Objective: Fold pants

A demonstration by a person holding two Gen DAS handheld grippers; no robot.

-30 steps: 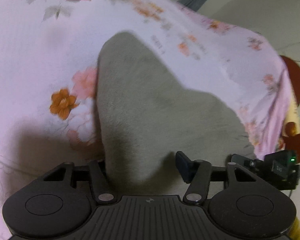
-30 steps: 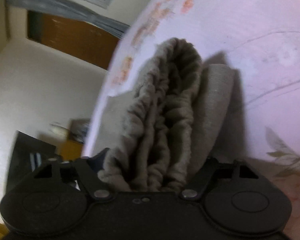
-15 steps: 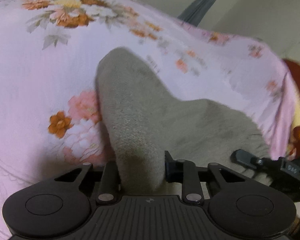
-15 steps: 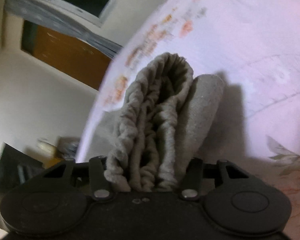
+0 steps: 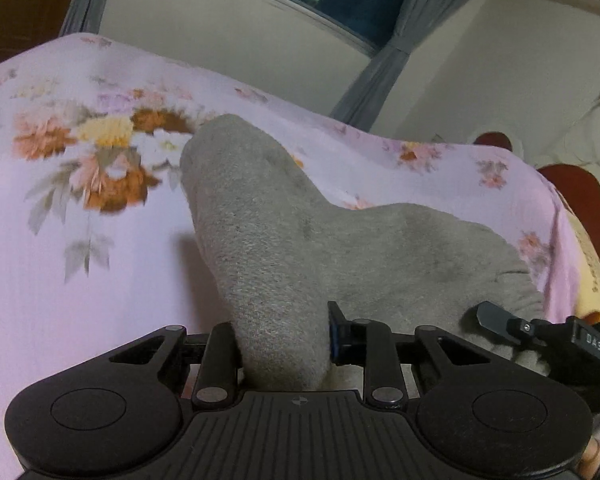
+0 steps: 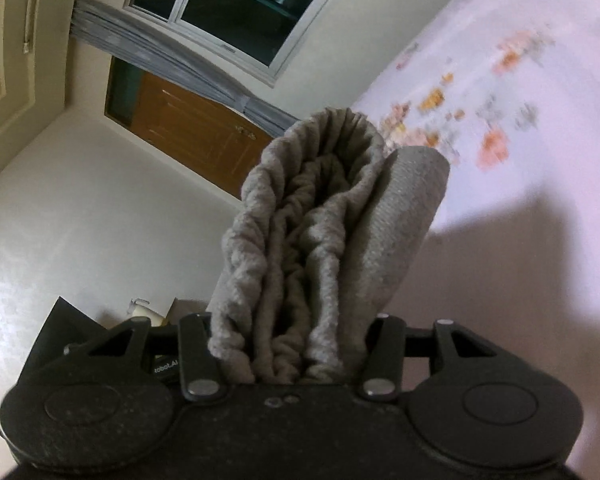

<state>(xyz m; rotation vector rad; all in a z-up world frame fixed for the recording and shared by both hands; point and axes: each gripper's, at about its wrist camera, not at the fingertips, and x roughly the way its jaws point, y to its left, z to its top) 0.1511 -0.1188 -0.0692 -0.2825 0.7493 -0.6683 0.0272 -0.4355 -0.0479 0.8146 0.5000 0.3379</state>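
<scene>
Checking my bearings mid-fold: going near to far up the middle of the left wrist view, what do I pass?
Left tongs clamped on the grey pants → floral pink bedsheet → cream wall → dark window with its grey curtain.

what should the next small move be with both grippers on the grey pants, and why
Probably carry both ends together across and lower them onto the floral sheet. The left gripper is shut on a smooth end of the grey pants, and the right gripper clamps the bunched elastic waistband; the fabric between them looks lifted, so the fold seems not yet laid down.
</scene>
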